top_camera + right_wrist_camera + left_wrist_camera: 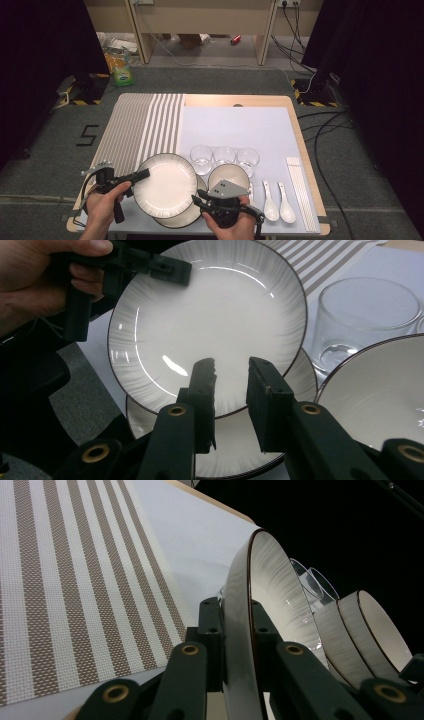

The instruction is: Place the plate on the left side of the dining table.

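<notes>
A: Left hand-held gripper first. State?

B: Clamped on the rim of the upper plate. Left gripper view: the rim runs edge-on between the two black jaws, pads tight on both faces. Right gripper view: its jaw sits over the plate's far left edge, with the person's left hand behind it.

A: Plate position?

B: Near the front left of the desk, tilted, raised off a second plate lying beneath it. The lower plate shows along the near and right edge of the upper one. The upper plate overlaps the edge of the striped placemat on its left.

A: Right hand-held gripper?

B: Jaws partly apart, nothing gripped. In its own view, the two jaw tips stand in front of the near rim of the upper plate, with a gap between them. Whether they touch the rim, I cannot tell. Right hand at the front edge of the desk.

A: Surroundings?

B: White bowl just right of the plates, partly behind the right gripper's grey plate. Three clear glasses in a row behind the bowl. Two white spoons to the right, then pale chopsticks near the desk's right edge. All on a light blue mat.
</notes>
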{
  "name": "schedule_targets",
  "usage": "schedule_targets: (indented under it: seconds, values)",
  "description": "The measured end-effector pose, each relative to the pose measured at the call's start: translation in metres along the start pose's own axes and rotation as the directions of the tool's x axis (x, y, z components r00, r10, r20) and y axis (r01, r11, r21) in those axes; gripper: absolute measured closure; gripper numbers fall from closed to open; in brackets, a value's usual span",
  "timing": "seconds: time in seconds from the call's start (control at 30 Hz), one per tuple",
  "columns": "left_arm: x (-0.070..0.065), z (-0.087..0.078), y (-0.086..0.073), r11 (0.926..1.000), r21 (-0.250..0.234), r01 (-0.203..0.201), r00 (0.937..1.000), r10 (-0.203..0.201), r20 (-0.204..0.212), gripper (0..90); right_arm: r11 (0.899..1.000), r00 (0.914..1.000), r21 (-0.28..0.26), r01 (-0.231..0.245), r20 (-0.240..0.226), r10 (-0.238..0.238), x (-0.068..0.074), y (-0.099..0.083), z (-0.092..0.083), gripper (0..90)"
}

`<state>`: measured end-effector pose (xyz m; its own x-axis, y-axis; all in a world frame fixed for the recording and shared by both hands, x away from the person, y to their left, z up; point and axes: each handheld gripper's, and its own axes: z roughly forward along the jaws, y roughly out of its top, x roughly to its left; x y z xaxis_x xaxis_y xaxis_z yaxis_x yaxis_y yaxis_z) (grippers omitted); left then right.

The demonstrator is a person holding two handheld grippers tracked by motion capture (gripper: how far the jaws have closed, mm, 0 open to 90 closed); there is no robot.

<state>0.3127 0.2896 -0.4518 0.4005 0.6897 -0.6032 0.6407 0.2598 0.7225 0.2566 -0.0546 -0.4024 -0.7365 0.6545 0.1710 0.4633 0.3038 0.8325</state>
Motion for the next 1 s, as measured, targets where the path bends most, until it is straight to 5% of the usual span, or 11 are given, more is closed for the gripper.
schedule_targets:
  seconds: [1.0]
  values:
    - [0.005, -0.011, 0.012, 0.9985, -0.055, 0.003, 1.0000, -0.003, -0.002, 81.0, 0.994, 0.9954, -0.110, -0.022, 0.091, 0.032, -0.025, 0.008, -0.027, 66.6]
